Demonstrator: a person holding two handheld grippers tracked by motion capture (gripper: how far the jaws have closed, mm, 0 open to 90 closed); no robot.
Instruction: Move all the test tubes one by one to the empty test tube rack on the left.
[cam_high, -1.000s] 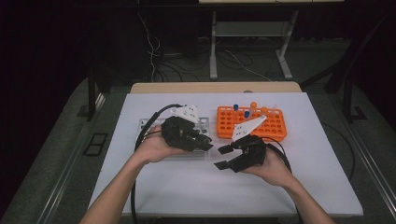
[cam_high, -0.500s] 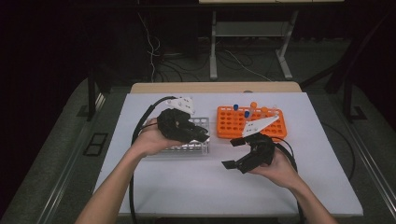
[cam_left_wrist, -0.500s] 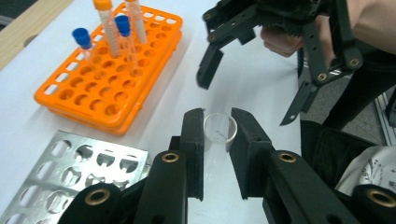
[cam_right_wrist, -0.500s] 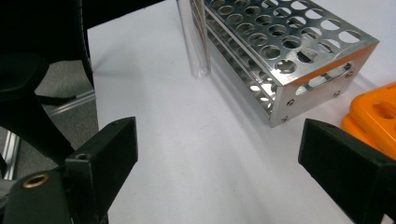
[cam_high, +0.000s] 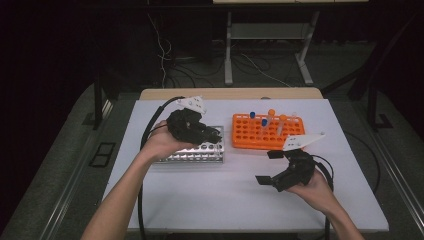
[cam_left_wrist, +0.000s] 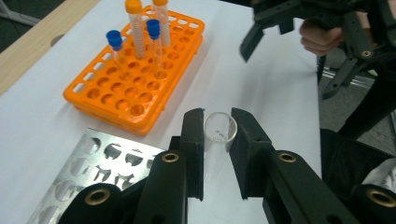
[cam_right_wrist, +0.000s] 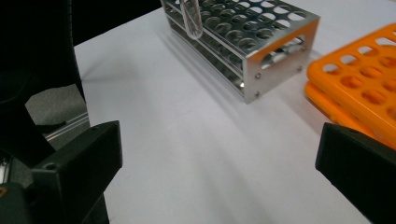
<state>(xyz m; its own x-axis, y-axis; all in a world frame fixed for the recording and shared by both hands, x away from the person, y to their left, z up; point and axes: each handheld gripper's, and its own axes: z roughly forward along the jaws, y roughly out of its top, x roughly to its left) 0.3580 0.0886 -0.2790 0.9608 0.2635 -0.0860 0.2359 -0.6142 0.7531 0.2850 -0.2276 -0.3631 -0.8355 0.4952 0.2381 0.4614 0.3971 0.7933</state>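
Since the earlier frame, the left gripper (cam_high: 212, 136) has been carried from the middle of the frame toward the metal rack (cam_high: 197, 152) at centre left, while the right gripper (cam_high: 270, 167) has been drawn back to lower right, its jaws having just been opening; nothing is seen between them and they stand wide.

A clear uncapped tube (cam_left_wrist: 218, 135) is clamped between the left gripper's jaws, open mouth toward the camera in the left gripper view. In the right gripper view its rounded bottom (cam_right_wrist: 192, 21) is seen hanging over the rack's near holes at upper centre, not yet seated.

Capped tubes (cam_left_wrist: 135, 23) are stood in the orange rack (cam_high: 265, 132), right of centre.

Judged advice: the tube is best brought upright and centred over one hole before being lowered; release is best held back until the tube is borne by the rack.
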